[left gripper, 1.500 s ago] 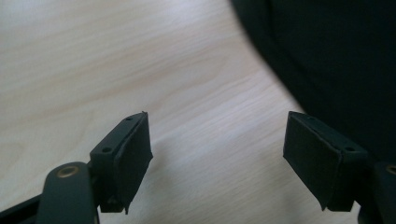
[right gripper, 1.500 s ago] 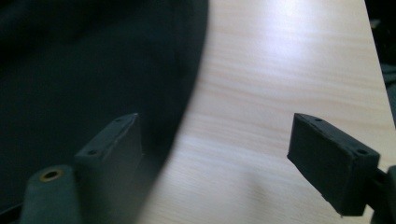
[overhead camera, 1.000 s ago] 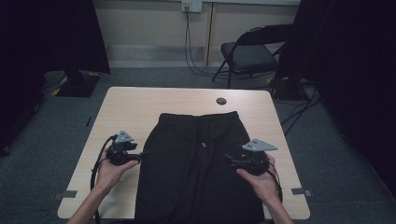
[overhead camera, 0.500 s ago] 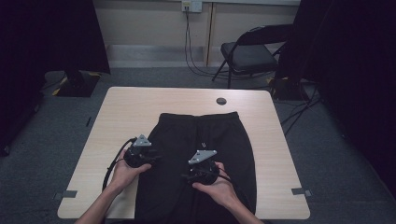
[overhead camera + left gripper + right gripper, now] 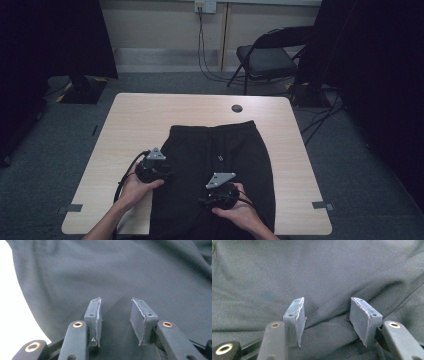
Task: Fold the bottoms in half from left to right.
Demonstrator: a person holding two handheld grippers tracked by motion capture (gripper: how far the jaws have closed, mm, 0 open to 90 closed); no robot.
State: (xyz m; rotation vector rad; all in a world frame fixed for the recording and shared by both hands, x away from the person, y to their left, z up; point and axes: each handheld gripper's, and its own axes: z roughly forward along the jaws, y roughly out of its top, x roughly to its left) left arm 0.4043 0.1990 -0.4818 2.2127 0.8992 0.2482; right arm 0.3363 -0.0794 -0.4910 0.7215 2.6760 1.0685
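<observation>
1. We are working on a pair of black trousers [image 5: 220, 165], which are lying flat along the middle of the tabletop [image 5: 150, 115]. Their waistband [image 5: 210, 129] is pointing toward the tabletop's far edge, and their legs are running off its near edge.
2. We are holding the left tool [image 5: 115, 312] low over the near-left part of the tabletop, where the cloth's side edge is meeting bare wood. Its jaws have just been opening a little. Its pads [image 5: 96, 315] are standing apart with dark cloth rising between them, but we are not seeing them pinch it, so we are reading this tool as released.
3. We are holding the right tool [image 5: 324, 315] over the near middle of the tabletop, down on the trouser cloth. Its jaws have just been closing. A soft ridge of fabric is running through the gap, yet the pads [image 5: 364, 320] are standing clear of it, so this tool is also grasping nothing.
4. We are judging the work to be at its very start. The trousers are spread out and smooth, the drawstring [image 5: 219, 157] is lying loose toward the tabletop's centre, and no fold is showing anywhere.
5. As we are reading it, nearly everything is left. Both tools are needing to close on the cloth, and then the garment is waiting to be lifted and folded or moved across the tabletop. Which of these is coming we are not able to tell.
</observation>
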